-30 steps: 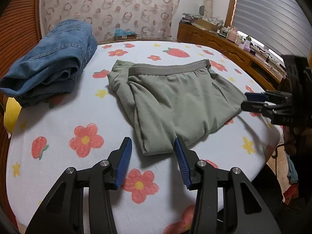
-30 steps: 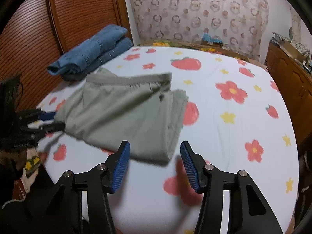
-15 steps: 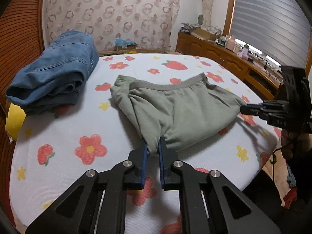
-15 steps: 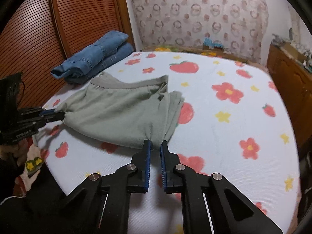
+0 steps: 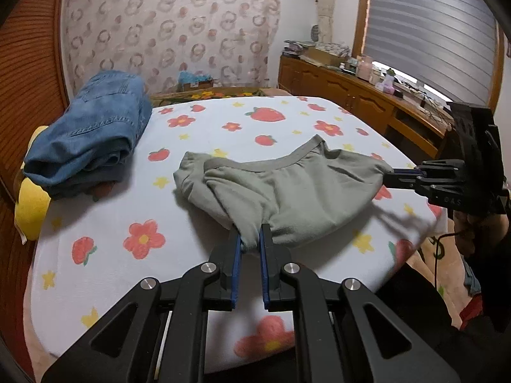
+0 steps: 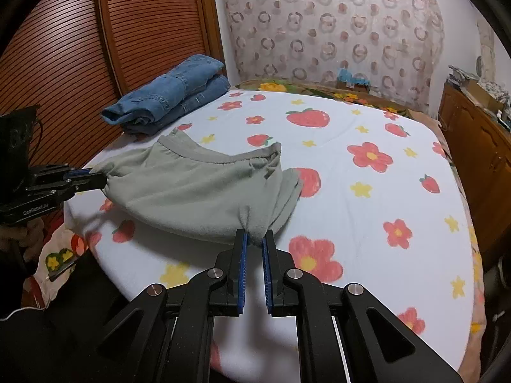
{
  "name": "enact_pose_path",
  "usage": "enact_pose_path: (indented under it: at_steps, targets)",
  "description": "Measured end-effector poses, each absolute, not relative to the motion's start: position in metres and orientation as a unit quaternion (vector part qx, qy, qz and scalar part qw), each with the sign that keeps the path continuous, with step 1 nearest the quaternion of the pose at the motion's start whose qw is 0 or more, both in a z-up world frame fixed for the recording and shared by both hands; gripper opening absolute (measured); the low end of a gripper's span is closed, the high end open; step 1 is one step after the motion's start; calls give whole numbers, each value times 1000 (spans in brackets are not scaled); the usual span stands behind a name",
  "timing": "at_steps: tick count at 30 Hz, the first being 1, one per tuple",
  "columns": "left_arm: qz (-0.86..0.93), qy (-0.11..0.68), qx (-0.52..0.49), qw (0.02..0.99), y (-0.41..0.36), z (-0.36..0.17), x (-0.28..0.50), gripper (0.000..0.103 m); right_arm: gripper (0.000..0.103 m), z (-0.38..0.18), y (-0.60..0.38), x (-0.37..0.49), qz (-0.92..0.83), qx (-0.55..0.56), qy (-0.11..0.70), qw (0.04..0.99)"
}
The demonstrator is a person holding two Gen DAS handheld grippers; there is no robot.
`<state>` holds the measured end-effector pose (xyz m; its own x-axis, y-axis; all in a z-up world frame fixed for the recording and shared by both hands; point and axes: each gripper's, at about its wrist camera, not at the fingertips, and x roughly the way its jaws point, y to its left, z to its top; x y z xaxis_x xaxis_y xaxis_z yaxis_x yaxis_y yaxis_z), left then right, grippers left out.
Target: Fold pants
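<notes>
Since the earlier frames, both grippers closed on the near edge of the green pants, and that edge is now lifted a little from the bed, while one second ago the pants lay flat with both pairs of jaws spread over the hem. The left gripper (image 5: pixel 249 239) is pinching one lower corner of the green pants (image 5: pixel 287 191), with a small tuft of cloth between its blue pads. The right gripper (image 6: pixel 254 239) is pinching the other lower corner in the same way; in the left wrist view it appears at the right edge of the frame.

The pants are in the middle of the bed (image 5: pixel 95 223), which has a white sheet with flowers and strawberries. The waistband is at the far side and still rests on the sheet; the cloth between the two grippers hangs in a soft curve. I judge that the pants are already folded shorter, because no long legs are seen, and that the next fold, bringing the held edge toward the waistband, is only starting. After it, laying down and smoothing remain.

A pile of folded blue jeans (image 6: pixel 169 95) lies in the upper left of both views, well apart from the green pants. I see no container that holds anything for this task.
</notes>
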<state>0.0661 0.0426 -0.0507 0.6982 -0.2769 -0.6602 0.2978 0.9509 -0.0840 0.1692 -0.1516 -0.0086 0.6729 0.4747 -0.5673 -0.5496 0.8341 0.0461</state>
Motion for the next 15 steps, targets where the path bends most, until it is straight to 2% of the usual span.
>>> enact_pose_path:
  at_steps: [15]
  targets:
    - [-158,383,25,910,39,-61,62,12,9,-13,-153,148,278,-75,310,906]
